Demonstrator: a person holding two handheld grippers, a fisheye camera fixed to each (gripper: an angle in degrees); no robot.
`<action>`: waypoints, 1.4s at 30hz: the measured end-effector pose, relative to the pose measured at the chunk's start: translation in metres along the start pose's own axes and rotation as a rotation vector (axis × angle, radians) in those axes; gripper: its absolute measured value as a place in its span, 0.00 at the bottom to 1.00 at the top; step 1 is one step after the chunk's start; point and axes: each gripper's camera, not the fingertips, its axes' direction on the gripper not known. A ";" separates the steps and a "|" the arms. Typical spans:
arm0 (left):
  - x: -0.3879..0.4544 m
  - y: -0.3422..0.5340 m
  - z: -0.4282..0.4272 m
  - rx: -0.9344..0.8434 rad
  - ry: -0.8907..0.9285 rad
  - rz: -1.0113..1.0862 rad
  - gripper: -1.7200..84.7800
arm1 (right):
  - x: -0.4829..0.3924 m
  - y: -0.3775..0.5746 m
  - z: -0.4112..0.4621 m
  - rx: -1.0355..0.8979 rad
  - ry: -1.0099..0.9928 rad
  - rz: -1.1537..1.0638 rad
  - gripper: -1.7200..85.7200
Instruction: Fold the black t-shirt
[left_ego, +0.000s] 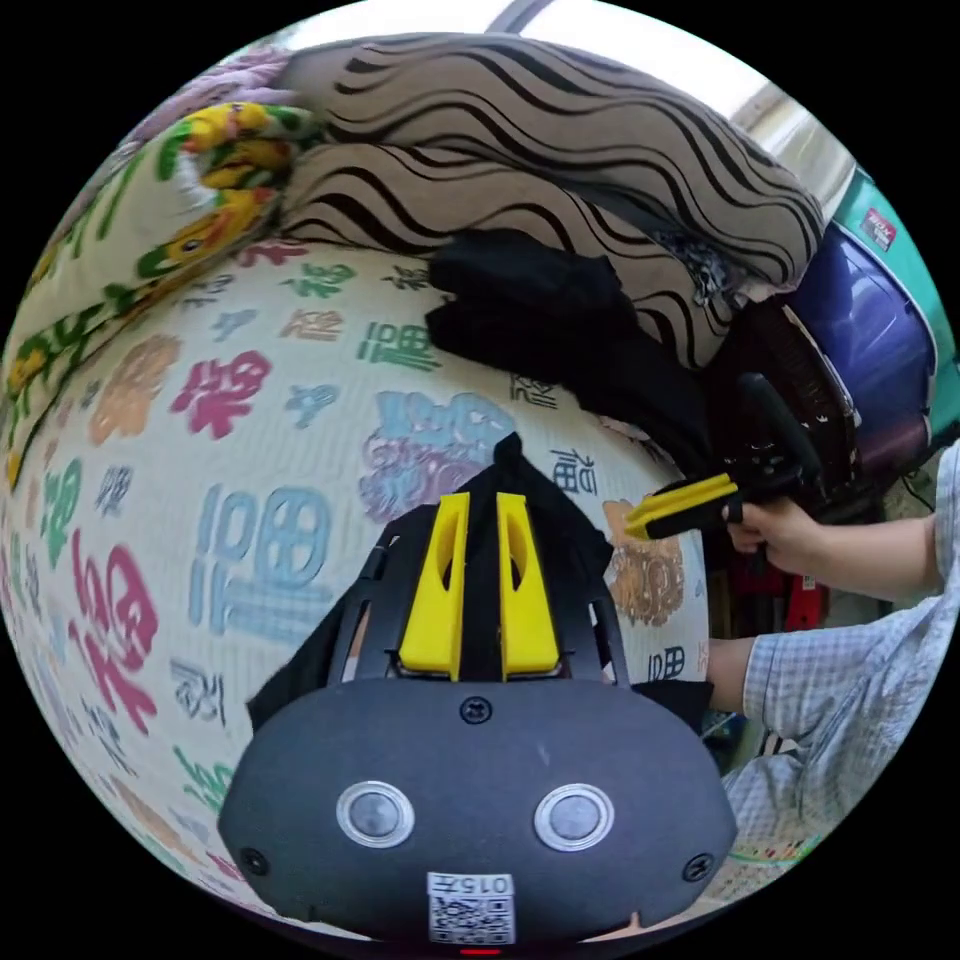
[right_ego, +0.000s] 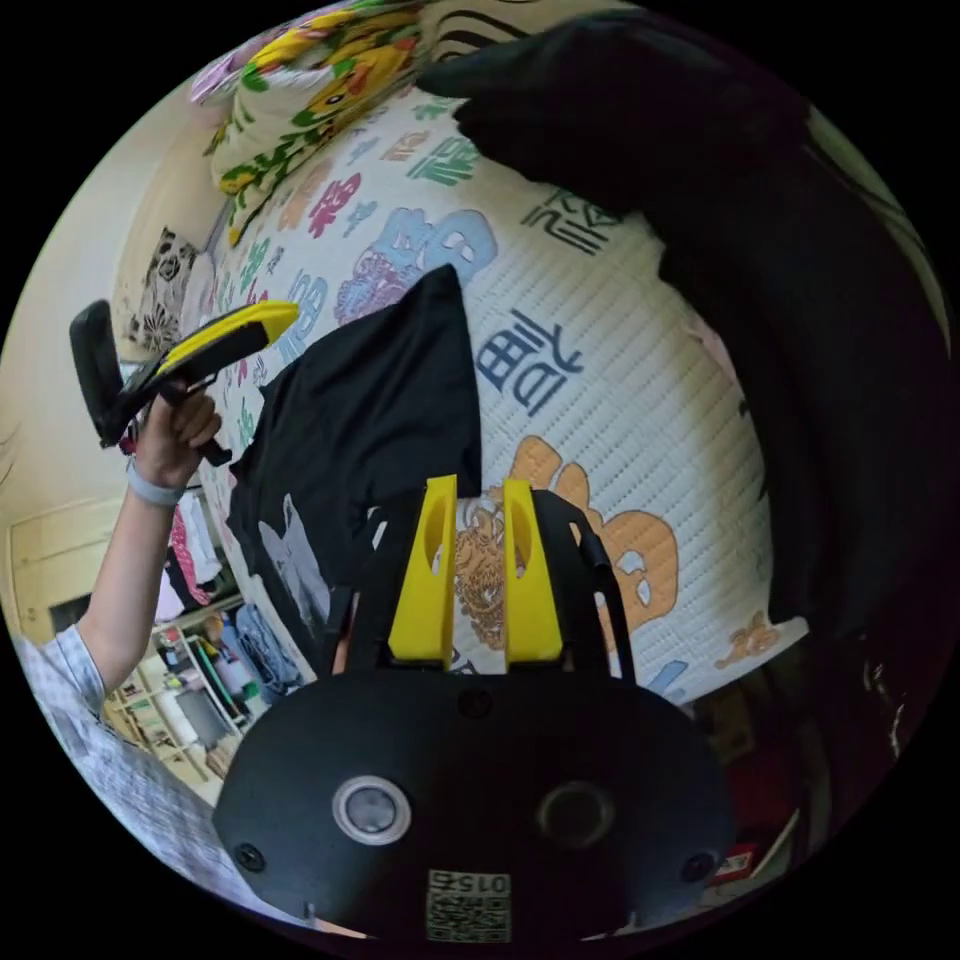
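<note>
Nearest in the left gripper view, the left gripper (left_ego: 482, 505) points across a bed covered by a white quilted bedspread (left_ego: 250, 470) printed with coloured characters; its yellow jaws stand a narrow gap apart with dark cloth behind them, and whether they pinch that cloth cannot be told. In the right gripper view, the right gripper (right_ego: 477, 490) has its jaws slightly apart with nothing between them, hovering over the bedspread's near edge. Just beyond lies the black t-shirt (right_ego: 370, 410), spread partly flat near that edge, a pale print on the part draping over the side. The same view shows the left gripper raised off the bed at the left, held in a hand (right_ego: 175, 435), its jaws looking closed together. The left gripper view shows the right gripper beside the bed's edge, gripped by a hand (left_ego: 780, 530) in a checked sleeve (left_ego: 850, 660). Farther back, a pile of dark clothes (left_ego: 560, 320) rests against zebra-striped pillows (left_ego: 560, 140), with a floral pillow (left_ego: 210, 190) at the far corner.
</note>
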 end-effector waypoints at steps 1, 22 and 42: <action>0.002 -0.018 0.015 -0.037 0.009 0.020 0.09 | 0.005 -0.001 0.005 -0.003 -0.029 0.008 0.11; -0.030 0.099 -0.099 0.129 -0.011 -0.083 0.02 | -0.162 0.016 -0.022 -0.002 -0.181 -0.473 0.01; -0.027 0.470 -0.231 0.288 -0.109 -0.753 0.01 | -0.401 0.017 0.109 -0.308 0.032 -0.733 0.01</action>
